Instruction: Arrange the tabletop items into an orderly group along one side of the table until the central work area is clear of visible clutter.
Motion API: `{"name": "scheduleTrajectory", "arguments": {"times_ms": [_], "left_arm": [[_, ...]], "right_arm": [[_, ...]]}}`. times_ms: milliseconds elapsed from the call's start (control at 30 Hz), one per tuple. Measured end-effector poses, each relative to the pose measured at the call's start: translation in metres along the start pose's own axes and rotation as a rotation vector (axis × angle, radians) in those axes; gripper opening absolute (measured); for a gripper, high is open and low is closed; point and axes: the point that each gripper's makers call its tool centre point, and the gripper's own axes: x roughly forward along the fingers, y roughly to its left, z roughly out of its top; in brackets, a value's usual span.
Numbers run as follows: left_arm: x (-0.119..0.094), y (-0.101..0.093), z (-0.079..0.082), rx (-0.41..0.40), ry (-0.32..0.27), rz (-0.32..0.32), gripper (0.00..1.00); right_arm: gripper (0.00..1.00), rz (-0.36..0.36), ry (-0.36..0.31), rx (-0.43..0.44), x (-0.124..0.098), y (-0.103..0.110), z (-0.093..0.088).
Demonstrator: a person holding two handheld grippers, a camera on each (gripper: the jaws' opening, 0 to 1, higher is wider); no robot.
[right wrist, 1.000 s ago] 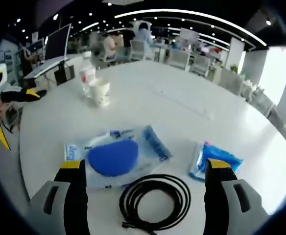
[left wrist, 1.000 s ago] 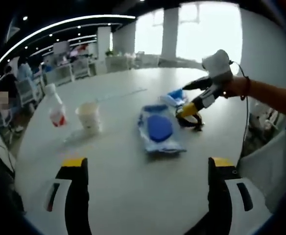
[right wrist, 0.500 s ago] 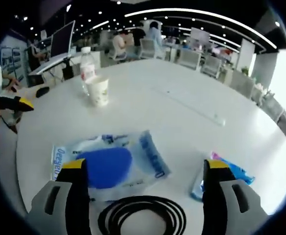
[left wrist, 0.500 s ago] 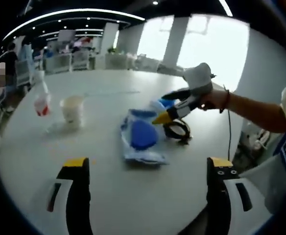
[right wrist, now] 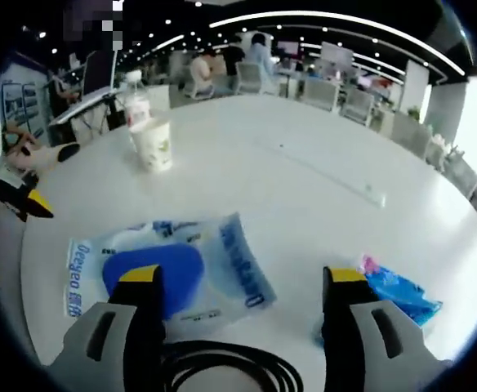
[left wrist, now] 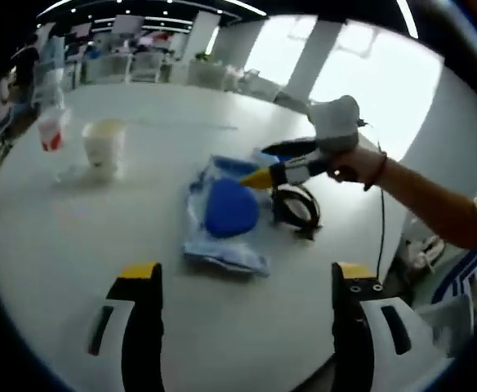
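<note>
In the left gripper view, the left claw (left wrist: 244, 282) is held open over the bare near part of the white surface (left wrist: 59, 245), with nothing between its yellow-tipped jaws. Just beyond it a clear plastic pouch holding a blue pad (left wrist: 226, 214) lies flat in the middle of the surface. Beside the pouch, toward the surface's edge, a coiled black cable (left wrist: 296, 208) is seen. Above the cable and the pouch's far end, the right claw (left wrist: 273, 163) is held in a person's hand (left wrist: 354, 163); its jaws stand parted. A small blue packet (left wrist: 265, 155) is partly hidden behind it. Farther off, well apart from the pouch, a paper cup (left wrist: 101, 147) stands upright, and a clear bottle with a red label (left wrist: 49, 110) stands just beyond it, near the far edge.

In the right gripper view, the open right claw (right wrist: 237, 282) is seen above the cable (right wrist: 222, 371), with the pouch (right wrist: 161, 265) under one jaw and the blue packet (right wrist: 398, 296) beside the other. The cup (right wrist: 153, 144) and the bottle (right wrist: 135, 100) are seen upright beyond.
</note>
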Motion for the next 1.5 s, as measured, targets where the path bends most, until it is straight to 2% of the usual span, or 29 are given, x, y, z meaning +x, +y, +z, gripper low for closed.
{"name": "scheduleTrajectory", "arguments": {"times_ms": [67,200,333,467,567,600,833,933,1067,1167,1233,1500], "left_arm": [[0.004,-0.001,-0.004,-0.038,0.001,0.001,0.77],[0.014,-0.008,-0.016,-0.146,0.047,-0.045,0.72],[0.021,-0.003,-0.011,-0.218,0.021,-0.015,0.60],[0.027,-0.001,-0.008,-0.288,0.004,0.001,0.57],[0.030,0.002,-0.011,-0.279,0.015,0.040,0.51],[0.032,0.003,-0.014,-0.305,0.028,0.054,0.50],[0.044,0.002,-0.021,-0.331,0.046,0.072,0.34],[0.046,0.002,-0.023,-0.345,0.046,0.081,0.30],[0.050,0.002,-0.034,-0.358,0.105,0.084,0.10],[0.052,0.001,-0.034,-0.375,0.103,0.082,0.12],[0.053,-0.001,-0.032,-0.352,0.095,0.082,0.10],[0.055,-0.001,-0.036,-0.370,0.116,0.076,0.03]], "right_arm": [[0.71,0.010,-0.002,-0.028,0.001,0.001,0.001],[0.54,0.012,0.015,-0.074,0.002,0.002,-0.002],[0.40,0.012,0.040,-0.072,0.002,0.001,-0.008],[0.31,0.011,0.067,-0.071,0.004,0.002,-0.012],[0.26,-0.002,0.073,-0.090,0.004,0.000,-0.013],[0.25,-0.006,0.072,-0.097,0.003,-0.001,-0.012],[0.19,-0.016,0.078,-0.060,0.004,-0.007,-0.013],[0.14,-0.025,0.085,-0.064,0.004,-0.010,-0.014],[0.11,-0.023,0.084,-0.051,0.003,-0.013,-0.014],[0.10,-0.021,0.090,-0.051,0.003,-0.013,-0.015],[0.10,-0.017,0.095,-0.058,0.003,-0.012,-0.016],[0.02,0.010,0.123,-0.121,0.002,-0.009,-0.018]]}}
